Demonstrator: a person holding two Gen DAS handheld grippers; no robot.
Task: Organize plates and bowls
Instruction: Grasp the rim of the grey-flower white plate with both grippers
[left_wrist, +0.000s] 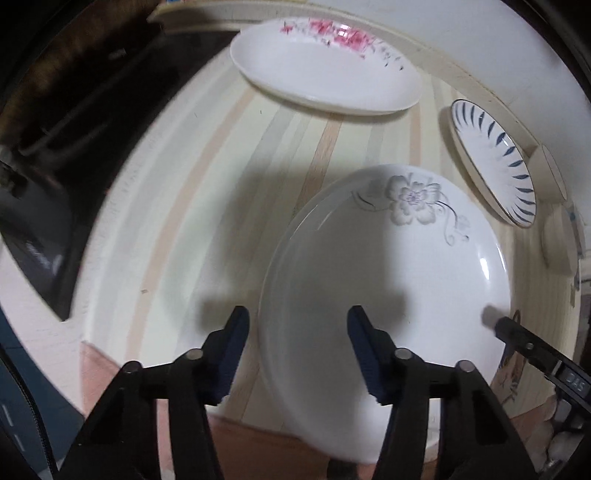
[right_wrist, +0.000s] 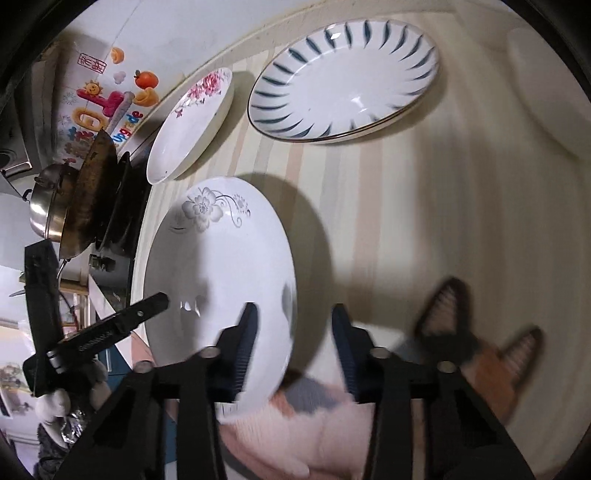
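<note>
Straddling opposite rims of the grey-flower plate at the table front edge, the left hand-held gripper and right hand-held gripper are open, not yet pinching. Seat both pads fully over the rims, then lift level.

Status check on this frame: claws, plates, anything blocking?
Left claw and right claw open, each straddling the grey-flower plate rim. Pink-flower plate and blue-striped plate apart behind. Nothing blocking.

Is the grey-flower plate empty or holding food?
Empty: the grey-flower plate shows only bare white glaze and shadows in both views.
</note>
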